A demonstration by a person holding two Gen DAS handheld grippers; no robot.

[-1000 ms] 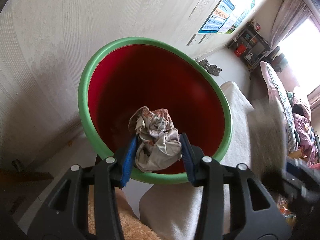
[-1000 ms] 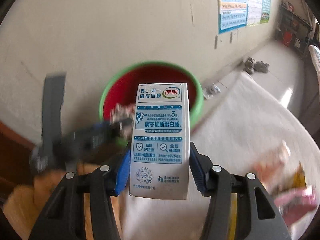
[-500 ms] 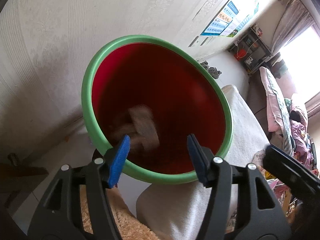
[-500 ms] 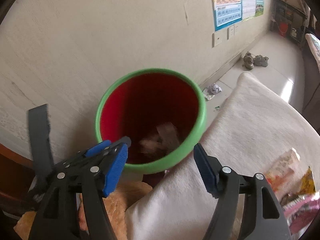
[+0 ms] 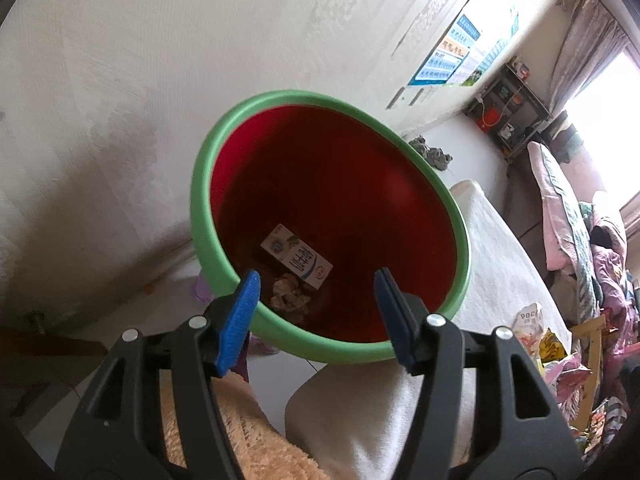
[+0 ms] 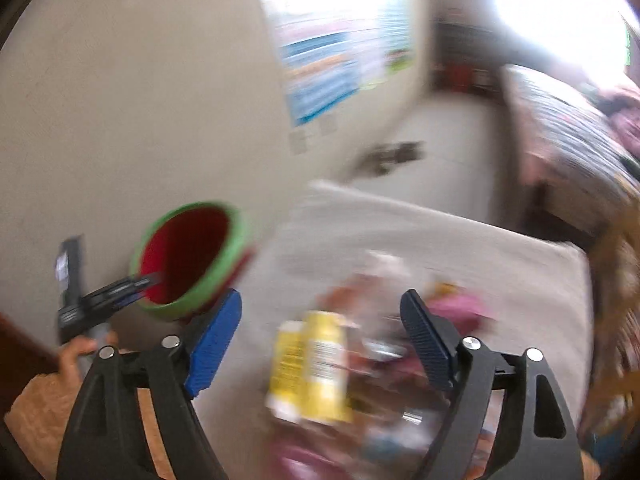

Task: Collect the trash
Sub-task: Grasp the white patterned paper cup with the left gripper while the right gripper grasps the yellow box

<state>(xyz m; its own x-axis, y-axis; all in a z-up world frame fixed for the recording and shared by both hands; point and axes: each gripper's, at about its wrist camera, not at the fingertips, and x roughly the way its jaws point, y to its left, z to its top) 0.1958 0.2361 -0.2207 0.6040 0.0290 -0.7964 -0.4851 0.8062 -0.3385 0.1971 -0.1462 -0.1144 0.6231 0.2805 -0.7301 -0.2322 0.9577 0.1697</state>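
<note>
Left gripper (image 5: 316, 316) hangs over the near rim of the trash bin (image 5: 408, 350), jaws parted and empty, blue pads (image 5: 240, 320) standing apart with the bin's mouth showing between them. The bin is red inside with a green rim and stands against a pale wall (image 5: 160, 80), just beside a white-covered cushion (image 5: 492, 264). At the bin's bottom lie a milk carton (image 5: 297, 255), flat with its printed face up, and a crumpled paper wad (image 5: 290, 294) touching the carton's near end. Right gripper (image 6: 320, 340): jaws are opening, wide apart, nothing pressed between the pads; the view is heavily motion-blurred. It points down at a heap of loose trash on the white cushion (image 6: 460, 240). A yellow packet (image 6: 316, 368) lies in line with the gap between the fingers, on the cushion below and not touched by them; pink wrappers (image 6: 460, 306) lie just beyond the right pad. Other items in the heap are too smeared to identify. In the right wrist view the bin (image 6: 236, 248) sits to the left of the cushion, with the left gripper (image 6: 120, 292) reaching over its rim and the person's hand (image 6: 76, 354) behind it. A blue poster (image 6: 332, 52) hangs on the wall above.
</note>
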